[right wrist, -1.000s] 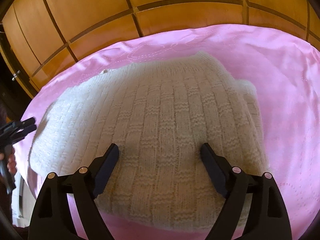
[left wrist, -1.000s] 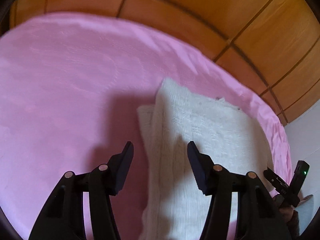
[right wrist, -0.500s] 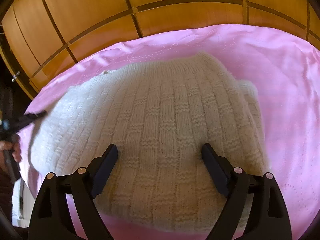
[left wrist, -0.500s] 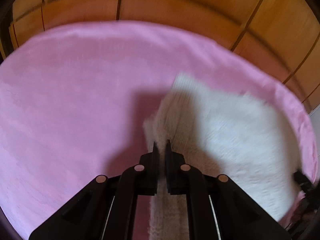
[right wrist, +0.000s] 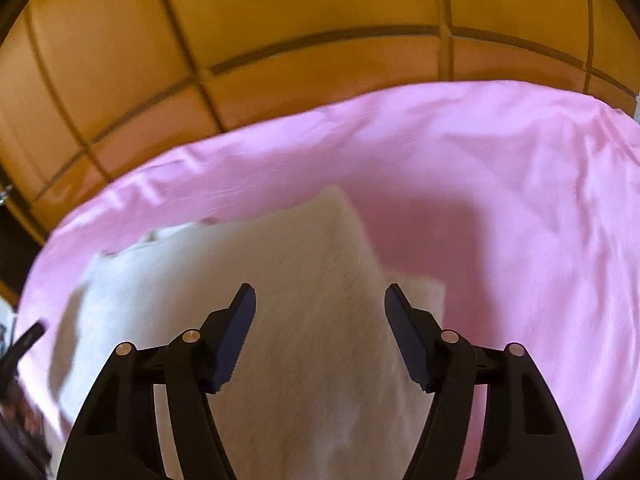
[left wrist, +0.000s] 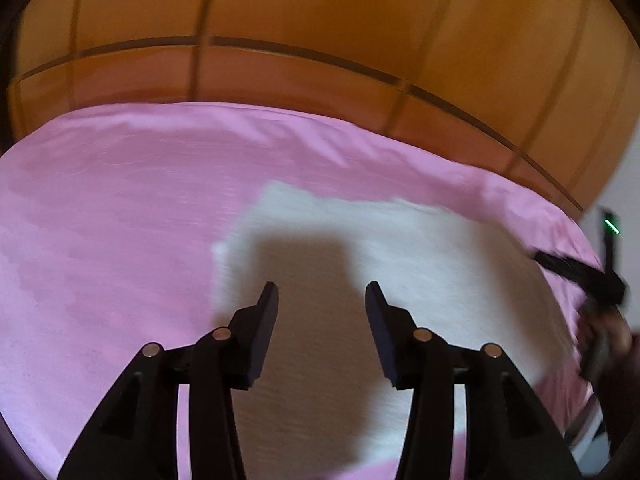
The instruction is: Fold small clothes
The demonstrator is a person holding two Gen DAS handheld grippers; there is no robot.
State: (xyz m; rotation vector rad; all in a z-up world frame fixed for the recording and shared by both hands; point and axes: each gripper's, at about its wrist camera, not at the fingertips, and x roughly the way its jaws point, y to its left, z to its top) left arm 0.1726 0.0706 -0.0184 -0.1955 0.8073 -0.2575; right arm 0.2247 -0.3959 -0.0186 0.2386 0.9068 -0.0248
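A cream knitted sweater lies folded flat on a pink sheet. My left gripper is open and empty above the sweater's left part. The sweater also shows in the right wrist view, with a smaller folded part sticking out at its right edge. My right gripper is open and empty above it. The right gripper also shows at the far right of the left wrist view. Both views are blurred by motion.
The pink sheet covers a bed that runs up to an orange wooden panelled wall. The bed's edge falls off at the right in the left wrist view and at the left in the right wrist view.
My left gripper shut over the sweater's left edge half a second ago and has now opened. Both grippers have pulled back and up from the sweater, which looks smaller.
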